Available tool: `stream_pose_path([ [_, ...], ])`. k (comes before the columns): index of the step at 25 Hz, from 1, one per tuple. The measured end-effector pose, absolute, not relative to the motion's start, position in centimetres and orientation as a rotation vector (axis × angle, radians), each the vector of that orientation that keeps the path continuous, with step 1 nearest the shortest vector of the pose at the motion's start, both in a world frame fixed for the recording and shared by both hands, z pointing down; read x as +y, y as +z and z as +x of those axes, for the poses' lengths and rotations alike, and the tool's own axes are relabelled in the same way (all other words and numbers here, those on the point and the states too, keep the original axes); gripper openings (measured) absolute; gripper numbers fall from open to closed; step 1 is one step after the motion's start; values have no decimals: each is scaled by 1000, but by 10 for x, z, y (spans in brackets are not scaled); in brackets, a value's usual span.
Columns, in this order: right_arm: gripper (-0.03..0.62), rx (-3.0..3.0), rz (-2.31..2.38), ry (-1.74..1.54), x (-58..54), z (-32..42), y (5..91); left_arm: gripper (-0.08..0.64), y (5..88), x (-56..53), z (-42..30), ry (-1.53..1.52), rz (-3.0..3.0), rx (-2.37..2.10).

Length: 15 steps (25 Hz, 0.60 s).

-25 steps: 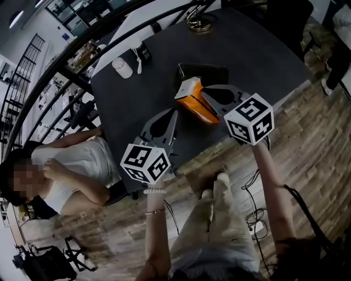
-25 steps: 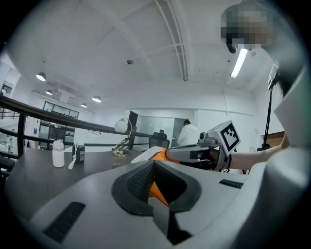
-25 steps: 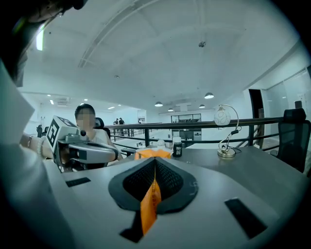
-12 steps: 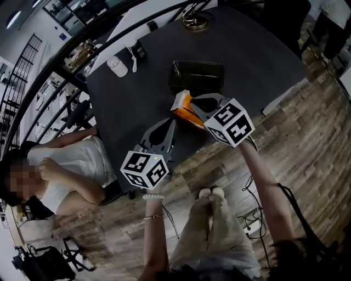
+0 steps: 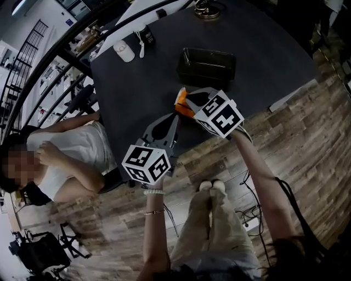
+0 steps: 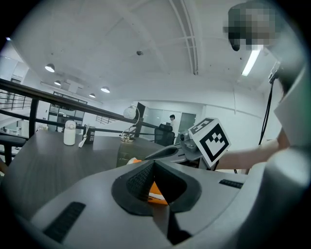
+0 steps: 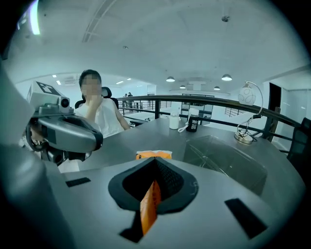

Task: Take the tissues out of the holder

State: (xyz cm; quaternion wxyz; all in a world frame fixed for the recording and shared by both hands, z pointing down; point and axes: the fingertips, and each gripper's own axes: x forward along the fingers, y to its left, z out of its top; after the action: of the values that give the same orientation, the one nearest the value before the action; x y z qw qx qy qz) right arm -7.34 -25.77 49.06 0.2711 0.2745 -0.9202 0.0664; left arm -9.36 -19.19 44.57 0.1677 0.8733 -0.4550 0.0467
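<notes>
Pinching a flat orange pack (image 7: 149, 209), the right tool (image 7: 155, 161) is clamped on it; the left tool (image 6: 154, 164) is pressed together, empty. Right gripper view alone shows the boxy holder (image 7: 228, 160) has clear walls.

The table's (image 5: 263, 49) right half lies bare from the holder (image 5: 207, 67) to the right corner, open for a pass. The holder stands mid-table. Just on its near side, toward the near edge, the room is crowded by the tissue pack (image 5: 181, 102) clamped in the right gripper (image 5: 188, 99) and by the left gripper (image 5: 176, 113), its jaws together. Bare top runs between these and the left edge. Near the far left corner a white bottle (image 5: 124, 52) and a black cup (image 5: 146, 37) stand close together. A lamp base (image 5: 207, 10) sits at the far edge. A seated person (image 5: 71, 159) is just off the left edge, with a railing (image 5: 66, 55) beyond.
</notes>
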Motion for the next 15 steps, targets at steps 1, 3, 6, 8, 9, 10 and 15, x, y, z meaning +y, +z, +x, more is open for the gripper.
stream_pose_path([
  [1,14,-2463,728,164,-259,-77,493,8,447,-192,-96,132,2478,-1302],
  [3,14,-2427,697,137,-259,-84,499,8,449,-193,-101,128,2466,-1316],
  [6,14,-2376,627,136,-254,-96,506,8,451,-192,-108,123,2447,-1341],
  [8,14,-2333,597,125,-252,-101,512,8,452,-192,-113,119,2440,-1352],
  [9,14,-2311,594,116,-252,-102,514,8,453,-191,-115,118,2436,-1356],
  [10,14,-2292,596,106,-252,-103,516,8,454,-190,-116,116,2432,-1359],
  [15,28,-2264,619,79,-252,-106,522,8,457,-187,-123,110,2417,-1372],
])
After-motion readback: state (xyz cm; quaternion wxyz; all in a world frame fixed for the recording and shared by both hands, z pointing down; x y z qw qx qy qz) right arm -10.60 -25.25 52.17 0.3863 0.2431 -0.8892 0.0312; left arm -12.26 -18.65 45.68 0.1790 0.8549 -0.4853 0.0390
